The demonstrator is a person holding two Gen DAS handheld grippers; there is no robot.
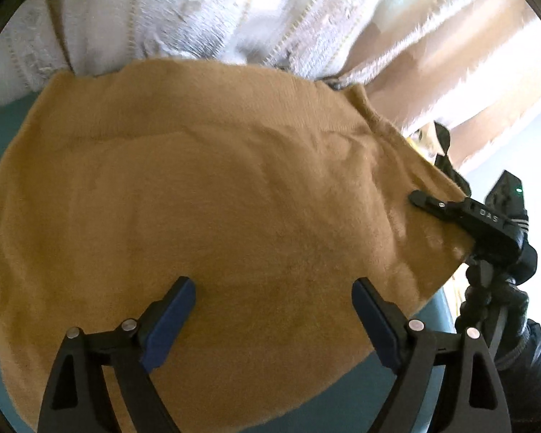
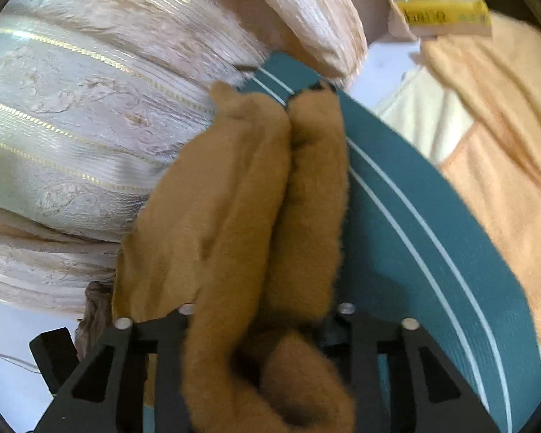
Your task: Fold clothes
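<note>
Jaws on left gripper [image 1: 274, 321] were spread wide, hovering over the tan fleece garment [image 1: 212, 209] with nothing between them. Right gripper [image 2: 263, 328] jaws were pinching a bunched fold of that garment at its edge. Garment lay spread on the teal mat [image 2: 414, 238] with white stripes. Pale curtain [image 2: 90, 108] hung behind; peach cloth [image 2: 505, 144] lay off to one side.

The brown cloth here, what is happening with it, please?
A person is folding a tan fleece garment using two handheld grippers. The right gripper is shut on the garment's edge, and bunched fabric fills its jaws in the right wrist view. The left gripper is open above the spread cloth and holds nothing. The garment lies on a teal mat, beside striped cream fabric.
</note>
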